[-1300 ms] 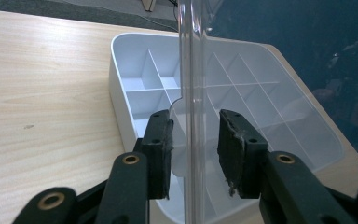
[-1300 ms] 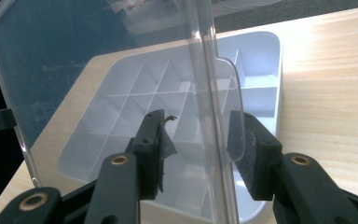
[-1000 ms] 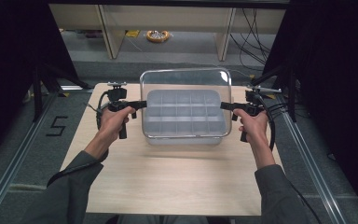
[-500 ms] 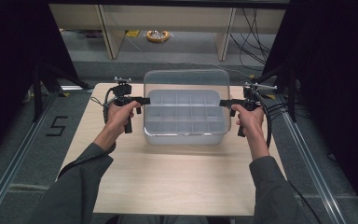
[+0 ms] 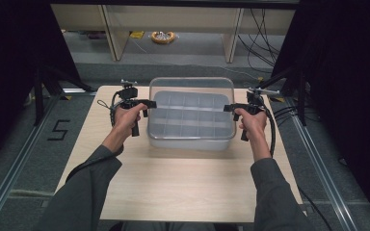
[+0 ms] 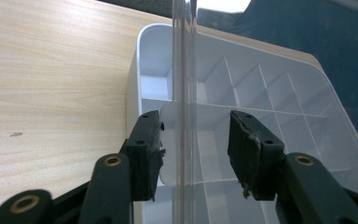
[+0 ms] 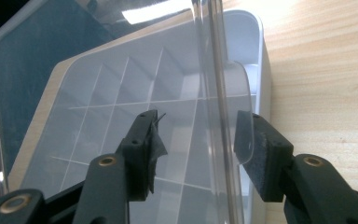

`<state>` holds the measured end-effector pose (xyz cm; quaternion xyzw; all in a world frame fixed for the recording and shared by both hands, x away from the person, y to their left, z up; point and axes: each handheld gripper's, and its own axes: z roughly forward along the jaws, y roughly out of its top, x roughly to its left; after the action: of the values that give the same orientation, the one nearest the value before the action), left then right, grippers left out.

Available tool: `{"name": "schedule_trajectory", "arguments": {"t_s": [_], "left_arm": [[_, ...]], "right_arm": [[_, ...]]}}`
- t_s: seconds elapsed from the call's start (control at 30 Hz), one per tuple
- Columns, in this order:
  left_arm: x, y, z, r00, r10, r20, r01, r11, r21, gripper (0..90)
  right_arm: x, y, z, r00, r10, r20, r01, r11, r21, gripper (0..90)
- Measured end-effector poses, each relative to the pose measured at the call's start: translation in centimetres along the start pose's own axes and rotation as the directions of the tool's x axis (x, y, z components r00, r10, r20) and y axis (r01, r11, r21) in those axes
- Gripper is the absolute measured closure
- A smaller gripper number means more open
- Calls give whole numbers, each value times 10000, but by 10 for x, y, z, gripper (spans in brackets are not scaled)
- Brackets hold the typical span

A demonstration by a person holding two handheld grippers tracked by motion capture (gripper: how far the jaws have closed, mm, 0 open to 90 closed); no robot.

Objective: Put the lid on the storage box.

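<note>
Left edge: pale wood-grain table top (image 5: 183,183), matte, rectangular, with rounded far corners. On its far half sat the translucent white plastic compartment box (image 5: 191,129), rectangular with rounded corners, thin ribs splitting the inside into a grid of cells. Its clear hinged plastic lid (image 5: 191,86) stood raised off the tray, glossy, catching reflections.

Left gripper (image 5: 148,102), black and hard, with worn, frayed rubber pads, was at the box's left side, held in the person's left hand (image 5: 125,118). In the left gripper view (image 6: 195,144) the lid's clear edge ran upright between the two pads with a gap on each side. Jaws had just been opening; grip released, not pressing the lid.

Centre: cells looked empty, though the frosted plastic made that hard to confirm.

Right gripper (image 5: 228,108), same build, was at the box's right side in the person's right hand (image 5: 253,122). In the right gripper view (image 7: 196,151) the lid edge passed between the pads, nearer the right-hand pad. A rounded clear tab overlapped that pad; contact not clear from this angle. Jaws had just been opening here too; a gap showed on the left-hand pad's side, so released.

Grey long sleeves on both forearms. Black cables trailed from each gripper.
</note>
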<state>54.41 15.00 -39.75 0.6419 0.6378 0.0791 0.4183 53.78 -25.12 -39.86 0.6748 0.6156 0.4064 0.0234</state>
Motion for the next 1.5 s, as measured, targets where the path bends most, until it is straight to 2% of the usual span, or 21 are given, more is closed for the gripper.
{"name": "schedule_trajectory", "arguments": {"t_s": [0.03, 0.07, 0.2, 0.23, 0.3, 0.4, 0.43, 0.57, 0.7, 0.73, 0.83, 0.87, 1.07, 1.13, 1.17, 1.2, 1.23, 1.27, 1.37, 1.43, 1.5], "left_arm": [[0, 0, 1, 10000, -36, -15, 36, 10000, 40, 527], [0, 0, 3, 10000, -28, -89, 29, 10000, 33, 524], [-4, 1, 7, 9996, -41, -276, 45, 9999, 134, 503], [-6, 1, 7, 9995, 7, -329, 0, 9998, 199, 493], [-9, 2, 7, 9989, 195, -430, -188, 9997, 173, 489], [-10, 6, 8, 9988, 93, -488, -83, 9997, 222, 498], [-10, 8, 9, 9986, 44, -528, -33, 9998, 214, 497], [-7, 9, 16, 9978, -50, -661, 63, 9998, 191, 511], [-7, 6, 26, 9961, 44, -880, -24, 9997, 232, 508], [-6, 5, 28, 9963, -14, -862, 36, 9997, 253, 502], [-6, 3, 32, 9960, -20, -894, 48, 9995, 317, 499], [-4, 3, 34, 9964, 103, -841, -82, 9997, 250, 497], [2, 1, 39, 9953, -169, -949, 205, 9991, 374, 494], [6, 1, 38, 9973, -221, -697, 245, 9991, 340, 500], [6, 1, 37, 9983, -422, -400, 437, 9983, 383, 544], [4, 2, 37, 9989, -177, -438, 196, 9989, 422, 497], [1, 2, 36, 9996, -119, -271, 126, 9995, 279, 534], [-1, 3, 37, 9995, -316, -53, 318, 9990, 313, 516], [-8, 3, 36, 9987, 192, -466, -181, 9995, 251, 502], [-7, 3, 35, 9980, 315, -554, -298, 9991, 312, 500], [-1, 2, 33, 9975, 276, -654, -253, 9991, 347, 496]], "right_arm": [[2, -1, 1, 9978, 539, -387, -533, 9985, 153, 506], [-2, -1, 5, 9986, 230, -473, -234, 9997, -86, 500], [-3, -1, 9, 10000, 89, -15, -89, 9999, 104, 478], [0, -1, 9, 9981, 609, -106, -606, 9978, 285, 475], [0, -1, 10, 9990, 380, 256, -383, 9992, 138, 456], [1, -2, 10, 9971, 736, 175, -739, 9970, 227, 456], [-1, -2, 11, 9990, 413, 193, -416, 9990, 135, 456], [-4, -3, 15, 9994, 329, 42, -330, 9993, 181, 456], [-5, -5, 20, 9984, 418, 385, -423, 9990, 142, 441], [-3, -6, 22, 9963, 690, 517, -704, 9972, 256, 434], [-7, -7, 25, 9983, 526, 253, -529, 9985, 124, 426], [-7, -6, 25, 9973, 424, 604, -443, 9985, 306, 426], [-9, -11, 34, 9972, 248, 711, -275, 9990, 360, 406], [-4, -11, 36, 9934, 695, 916, -750, 9955, 577, 406], [-9, -11, 36, 9954, -44, 952, -8, 9985, 545, 409], [-5, -11, 37, 9954, 229, 935, -273, 9986, 455, 410], [-5, -11, 38, 9963, -44, 855, 0, 9987, 517, 410], [-2, -11, 39, 9963, 215, 838, -258, 9984, 501, 421], [0, -11, 39, 9936, 154, 1116, -236, 9971, 727, 418], [-7, -12, 38, 9936, -505, 1013, 441, 9969, 647, 429], [-8, -12, 38, 9957, -247, 894, 200, 9984, 529, 433]]}}
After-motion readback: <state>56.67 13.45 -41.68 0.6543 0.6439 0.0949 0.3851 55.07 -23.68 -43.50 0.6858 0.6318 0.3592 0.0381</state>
